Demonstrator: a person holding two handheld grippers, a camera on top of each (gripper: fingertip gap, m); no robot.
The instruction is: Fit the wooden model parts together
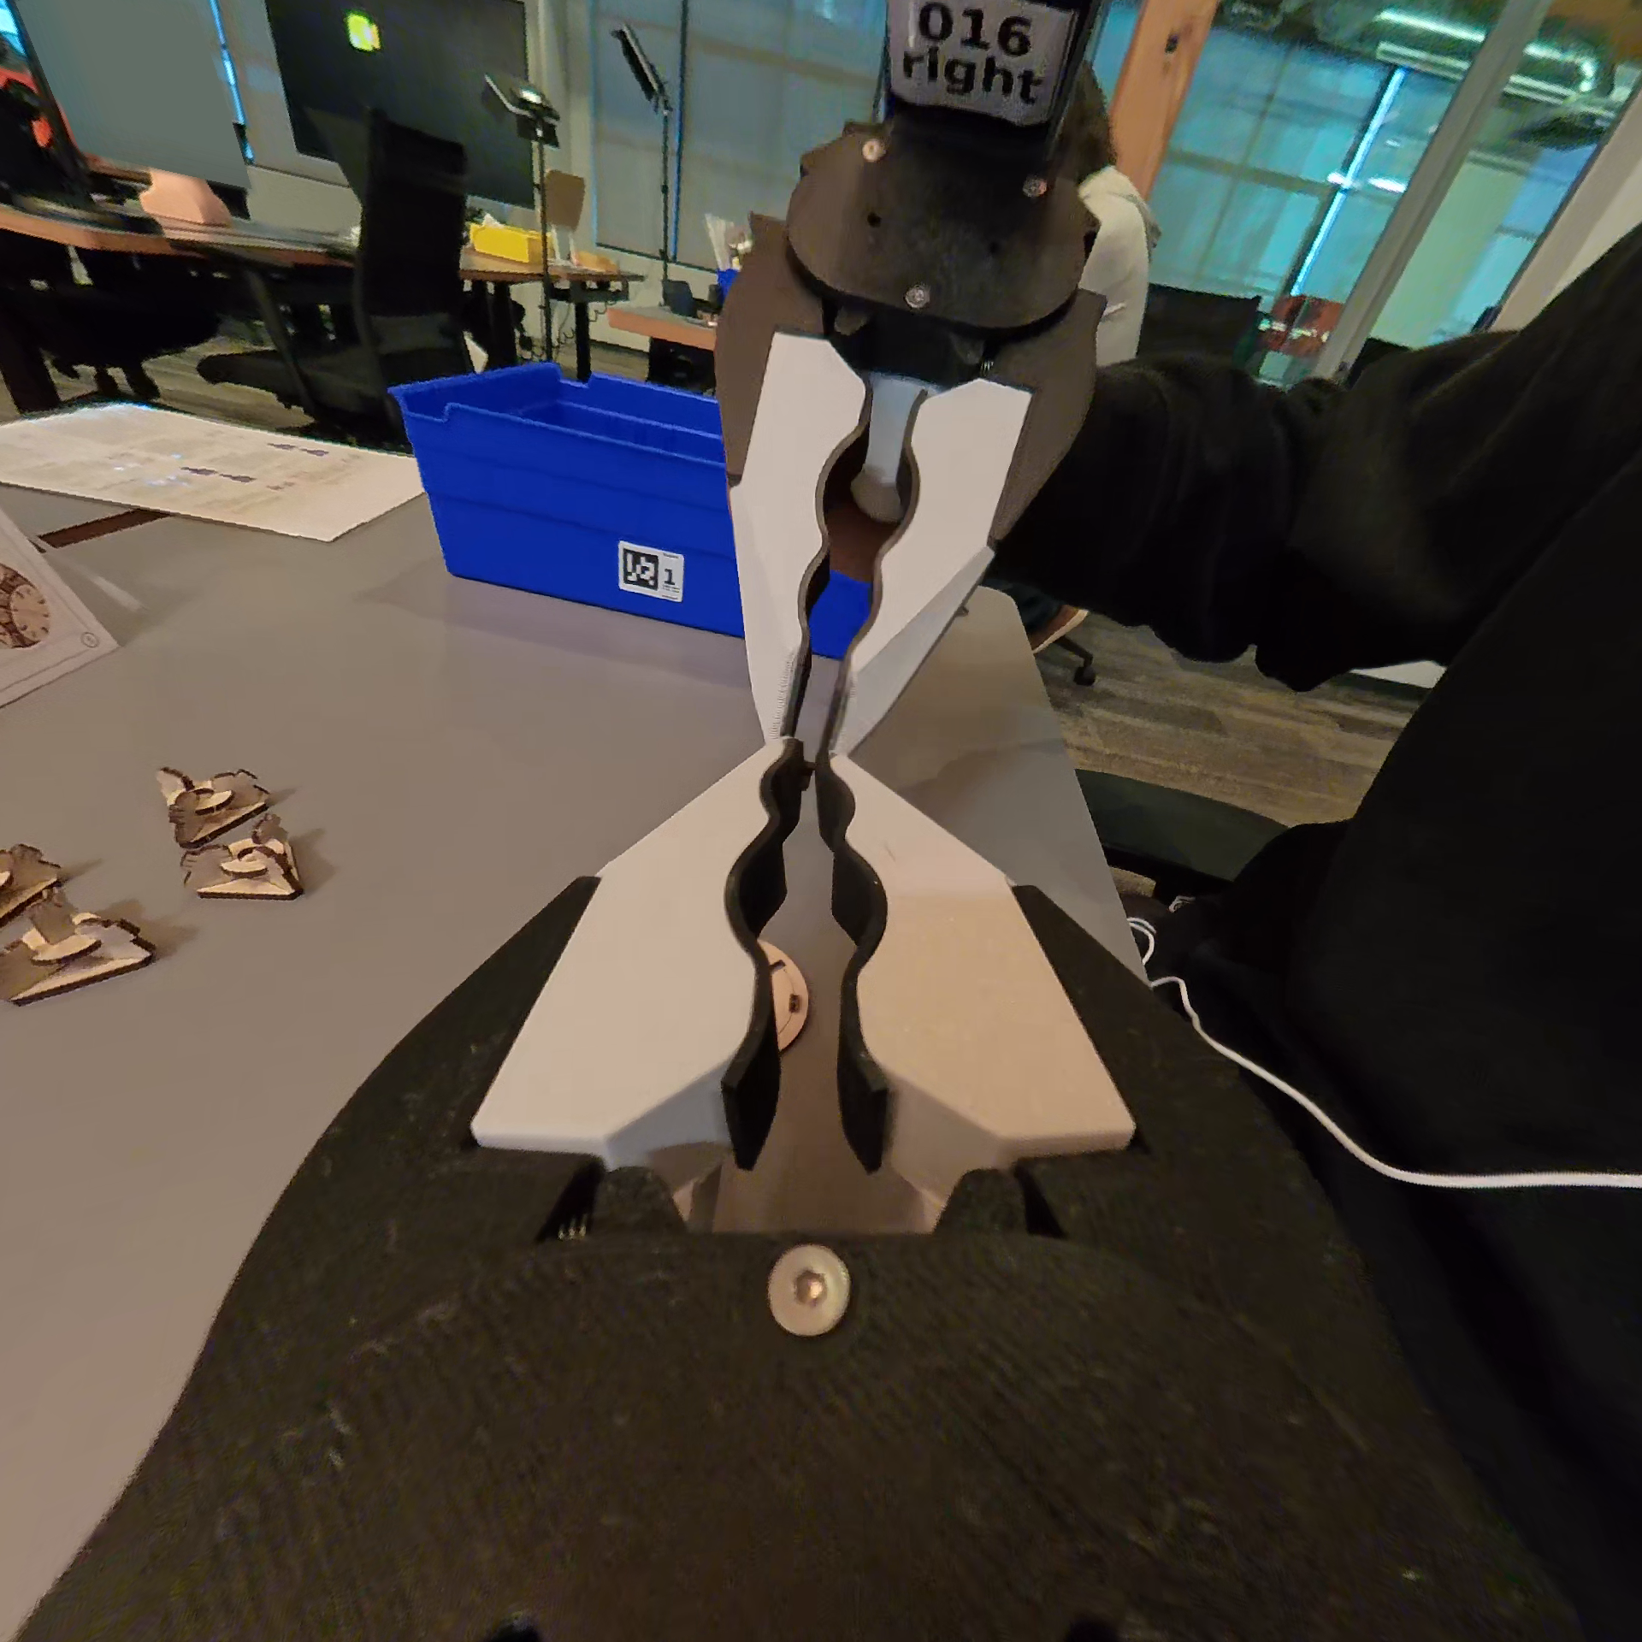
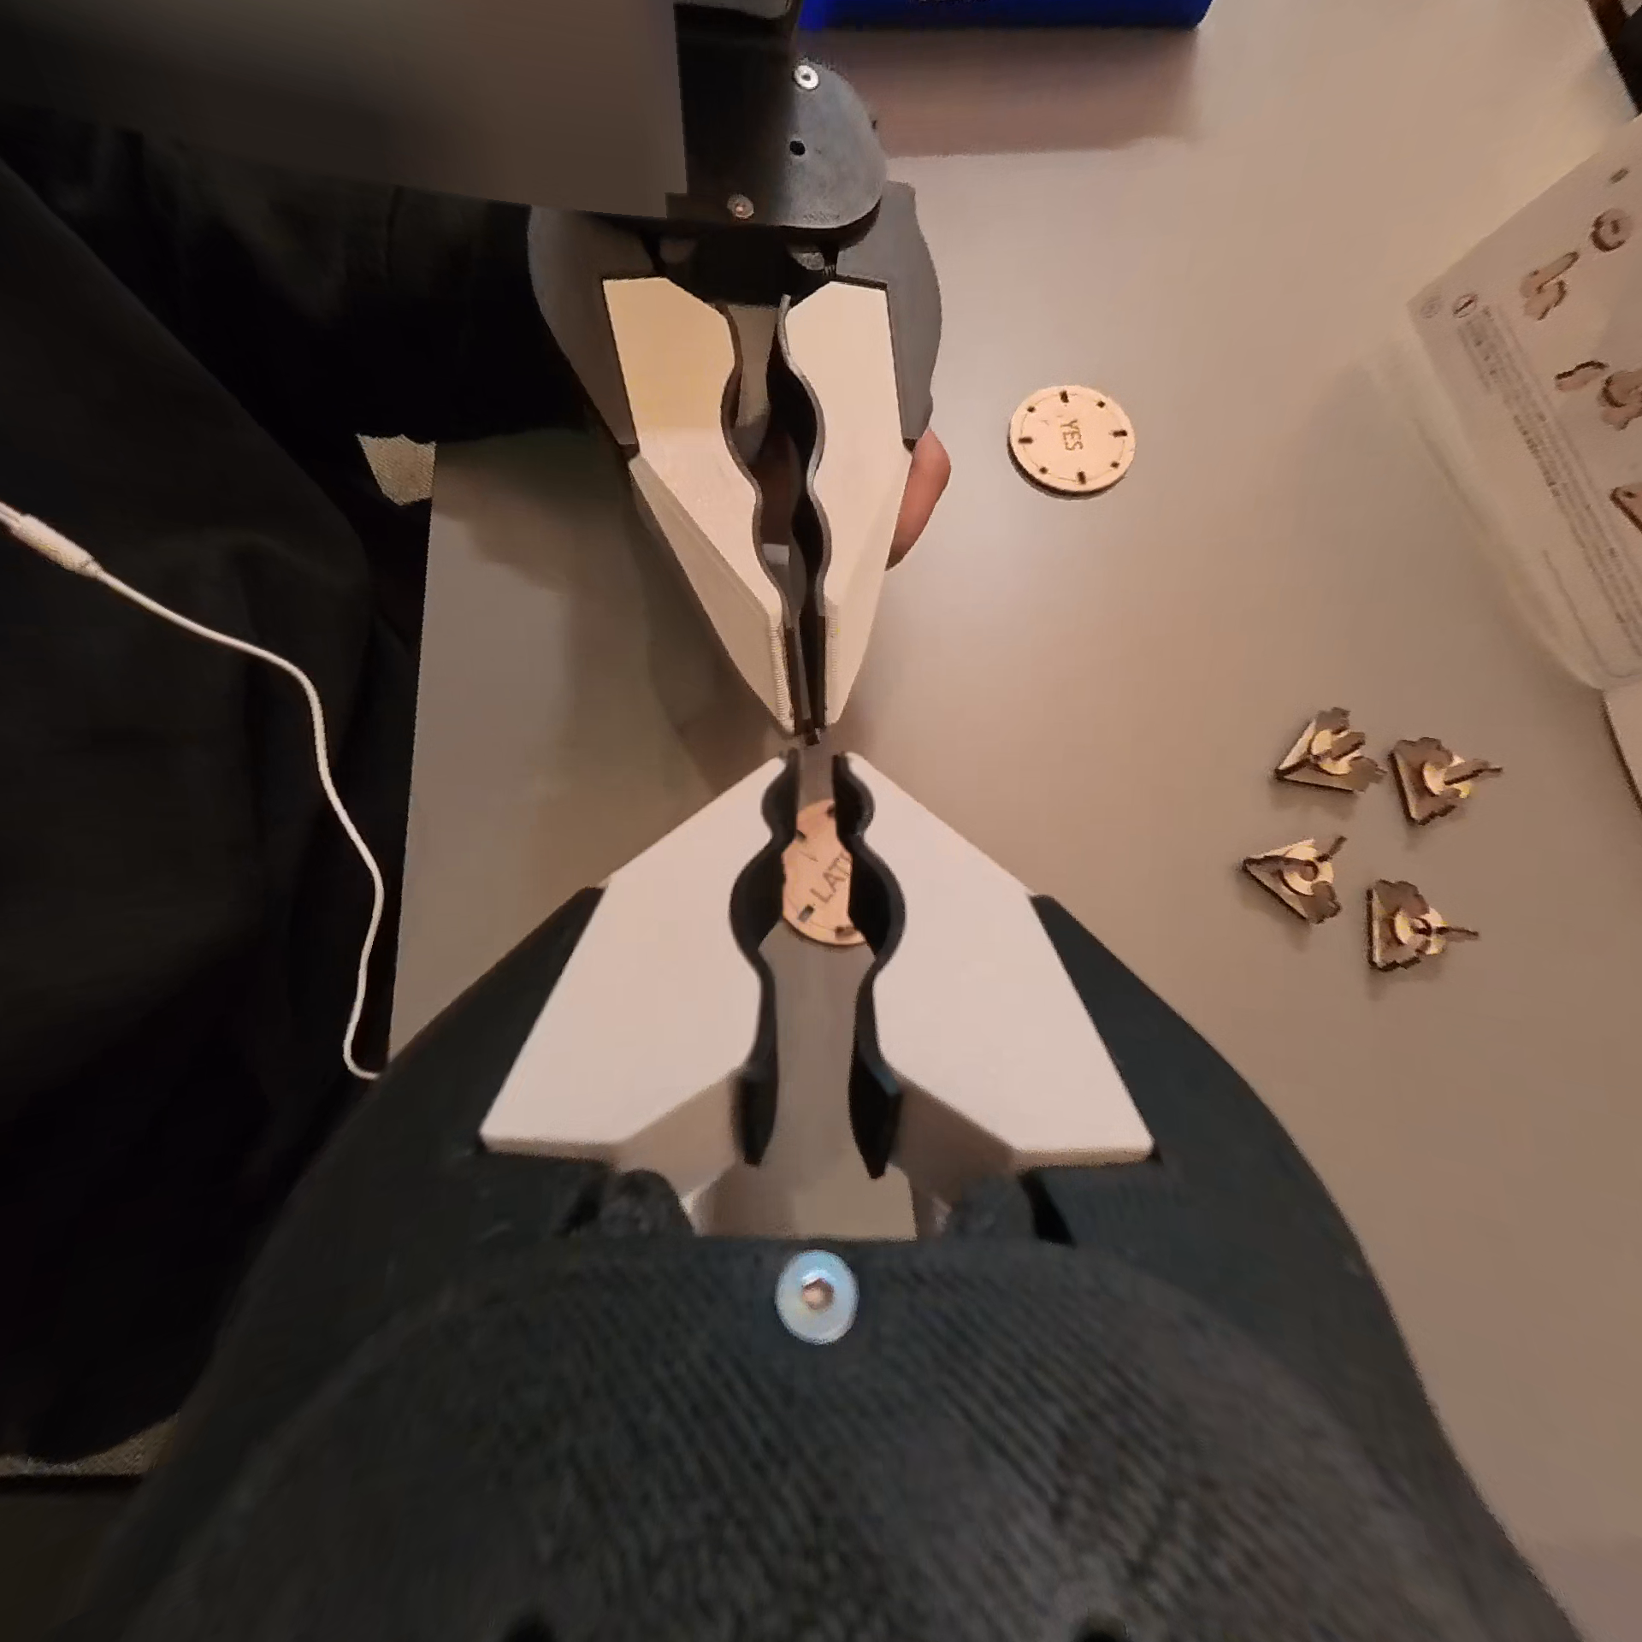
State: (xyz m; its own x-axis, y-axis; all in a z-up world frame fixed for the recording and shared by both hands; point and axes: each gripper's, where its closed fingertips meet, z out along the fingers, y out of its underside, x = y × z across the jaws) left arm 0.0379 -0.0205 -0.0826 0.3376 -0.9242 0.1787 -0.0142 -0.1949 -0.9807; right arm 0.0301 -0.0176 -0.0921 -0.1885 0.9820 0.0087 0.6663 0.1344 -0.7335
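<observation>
We see the two grippers meeting tip to tip above the grey table (image 2: 1111, 675), close to its near edge, where a person's black sleeve (image 1: 1244, 498) and a white cord (image 2: 338, 800) come in.

The left gripper (image 1: 804, 755) has its jaws pressed together. In the right wrist view a tiny dark nub (image 2: 809, 736) pokes out of its tip. It looks pinched there, but it is too small for us to say what it is.

The right gripper (image 2: 810, 762) has its jaws a narrow slit apart. We see bare table through the slit, and nothing sits between its fingertips (image 2: 782, 769). The nub lies just ahead of that slit, and we cannot tell whether it touches.

A round wooden disc (image 2: 822, 888) lies flat on the table directly under the right gripper's fingers. A second wooden disc (image 2: 1071, 440) lies beside the left gripper, farther in from the near edge.

Four small triangular wooden pieces (image 2: 1333, 764) are clustered towards the table's left side, well apart from both grippers. Printed sheets (image 2: 1528, 444) lie beyond them at that edge. A blue bin (image 1: 551, 480) stands at the far edge.
</observation>
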